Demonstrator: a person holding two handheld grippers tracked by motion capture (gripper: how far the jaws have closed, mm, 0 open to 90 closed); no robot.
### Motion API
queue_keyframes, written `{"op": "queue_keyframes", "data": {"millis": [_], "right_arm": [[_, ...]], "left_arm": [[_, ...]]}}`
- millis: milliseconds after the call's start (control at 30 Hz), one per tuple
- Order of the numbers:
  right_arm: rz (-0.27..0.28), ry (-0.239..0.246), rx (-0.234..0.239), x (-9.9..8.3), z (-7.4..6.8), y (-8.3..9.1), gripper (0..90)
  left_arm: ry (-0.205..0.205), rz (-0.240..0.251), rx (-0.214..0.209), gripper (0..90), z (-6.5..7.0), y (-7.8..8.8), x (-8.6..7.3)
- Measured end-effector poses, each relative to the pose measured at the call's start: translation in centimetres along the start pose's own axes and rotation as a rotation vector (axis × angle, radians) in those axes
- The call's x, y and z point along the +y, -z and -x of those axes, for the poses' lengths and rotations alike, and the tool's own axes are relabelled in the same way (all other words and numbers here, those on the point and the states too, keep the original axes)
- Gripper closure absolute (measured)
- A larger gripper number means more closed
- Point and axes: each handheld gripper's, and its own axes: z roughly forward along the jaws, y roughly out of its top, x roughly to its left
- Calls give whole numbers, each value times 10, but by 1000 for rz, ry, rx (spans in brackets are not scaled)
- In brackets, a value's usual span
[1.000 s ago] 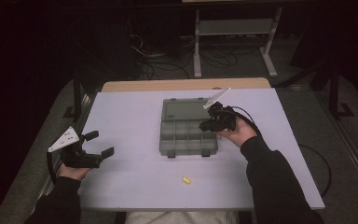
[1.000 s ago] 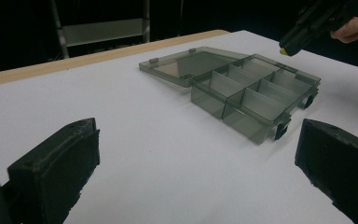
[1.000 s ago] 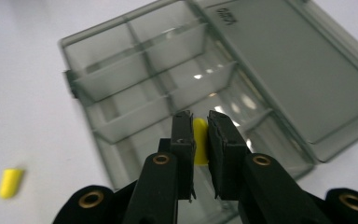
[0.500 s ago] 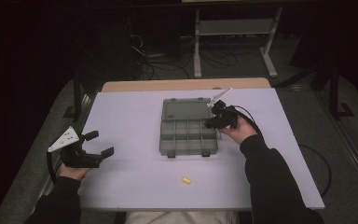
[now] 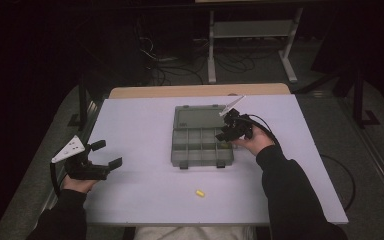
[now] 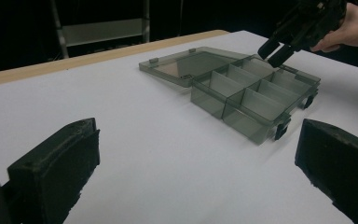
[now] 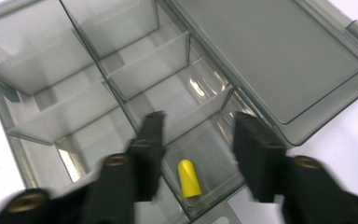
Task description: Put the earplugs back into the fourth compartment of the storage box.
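A grey see-through compartment box (image 5: 196,148) lies mid-table with its lid (image 5: 197,118) folded flat on the far side. My right gripper (image 5: 226,135) tips down over the box's right-hand compartments. Its jaws have just been opening and now stand apart. In the right gripper view, a small yellow plug (image 7: 189,178) lies loose on a compartment floor below the right gripper (image 7: 199,119), touching neither jaw. A second yellow plug (image 5: 199,192) rests on the table near the front edge. My left gripper (image 5: 106,154) hovers open and empty at the table's left; its own view shows the box (image 6: 251,93) and the right gripper (image 6: 275,51).
The white tabletop (image 5: 140,120) ends in a wooden strip (image 5: 200,90) at the far edge. A metal shelf frame (image 5: 250,30) and floor cables stand in the dark behind. A black cable (image 5: 265,125) trails from the right gripper.
The right gripper has sunk toward the box's right side and tilted more steeply. The left gripper and the plug on the table have kept still.
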Motion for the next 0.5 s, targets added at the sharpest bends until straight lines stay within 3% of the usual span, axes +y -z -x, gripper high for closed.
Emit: {"op": "queue_keyframes", "data": {"millis": [100,133,233,500], "right_arm": [[10,-18,4,1,-2,4,415],[19,-26,0,2,-5,10,315],[43,-20,-3,3,-10,18,143],[77,-24,-8,1,-23,33,7]], "left_arm": [[0,0,0,0,0,0,0],[0,0,1,0,0,0,0],[1,2,2,0,0,0,0],[1,2,3,0,0,1,0]]}}
